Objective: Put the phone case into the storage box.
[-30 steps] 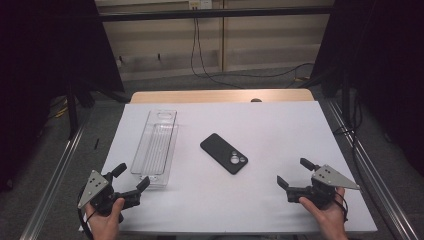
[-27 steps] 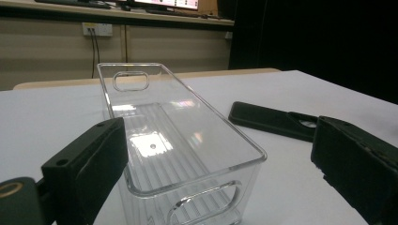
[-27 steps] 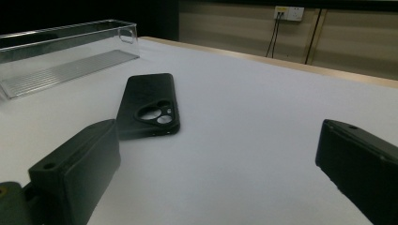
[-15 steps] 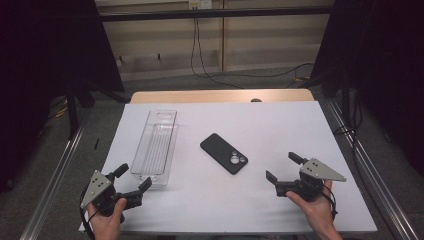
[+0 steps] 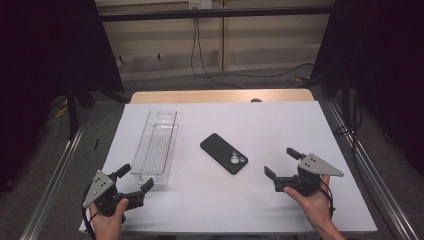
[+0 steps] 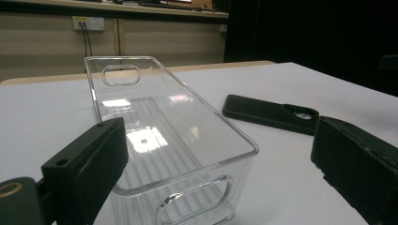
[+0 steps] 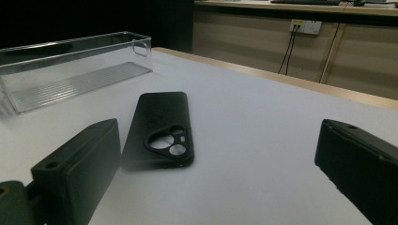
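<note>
Here, a white worktop [image 5: 300,125] carries two things. Landmark: the clear plastic bin [image 5: 157,145], long and narrow, open-topped, ribbed floor, cut-out handle at each short end. It lies left of centre, its near end just beyond the left claw.

Black phone case [image 5: 224,153] lies flat just right of the bin, camera cut-out up and toward the person, set at a slant. Judged light, thin and somewhat flexible, matte so not slippery, not fragile. Lying flush on the worktop, it offers little to pinch from above; best hold looks like across its narrow width at the long edges, or by lifting one end first.

Right claw [image 5: 283,163] sits right of the bin, beyond the case, near it but apart. Jaws wide apart, holding nothing, aimed at the case's camera end.

Left claw [image 5: 135,178] sits at the bin's near end, jaws spread wide, holding nothing; whether a fingertip touches the bin rim I cannot tell.
</note>
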`<action>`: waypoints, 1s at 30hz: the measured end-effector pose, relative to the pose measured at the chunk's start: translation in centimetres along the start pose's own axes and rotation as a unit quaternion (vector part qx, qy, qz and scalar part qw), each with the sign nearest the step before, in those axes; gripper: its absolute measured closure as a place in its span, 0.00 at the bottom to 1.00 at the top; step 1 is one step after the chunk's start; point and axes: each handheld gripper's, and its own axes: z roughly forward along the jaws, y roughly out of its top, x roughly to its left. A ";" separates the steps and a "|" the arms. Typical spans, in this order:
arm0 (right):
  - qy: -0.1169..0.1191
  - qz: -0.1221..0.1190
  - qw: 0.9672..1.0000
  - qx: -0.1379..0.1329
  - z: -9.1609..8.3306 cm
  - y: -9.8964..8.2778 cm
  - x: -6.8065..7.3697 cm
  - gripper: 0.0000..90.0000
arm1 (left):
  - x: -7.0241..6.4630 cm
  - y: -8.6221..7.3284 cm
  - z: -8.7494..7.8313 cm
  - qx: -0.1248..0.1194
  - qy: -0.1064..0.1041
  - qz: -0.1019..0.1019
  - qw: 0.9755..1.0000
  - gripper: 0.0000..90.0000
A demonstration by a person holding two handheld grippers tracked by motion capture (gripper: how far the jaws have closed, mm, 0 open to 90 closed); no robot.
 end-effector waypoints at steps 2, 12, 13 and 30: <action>0.000 -0.001 1.000 -0.003 0.4 0.2 -0.1 0.00 | 0.0 0.0 0.0 0.000 0.001 0.000 1.000 0.05; 0.009 -0.006 1.000 -0.011 2.7 1.4 0.1 0.00 | 0.0 0.1 0.0 0.000 0.008 0.008 1.000 0.05; 0.009 -0.007 1.000 -0.012 2.9 1.5 0.1 0.00 | 0.0 0.1 0.0 0.000 0.007 0.007 1.000 0.05; 0.029 -0.019 0.999 -0.020 6.7 3.4 0.7 0.00 | 0.1 0.2 0.1 -0.001 0.008 -0.009 1.000 0.05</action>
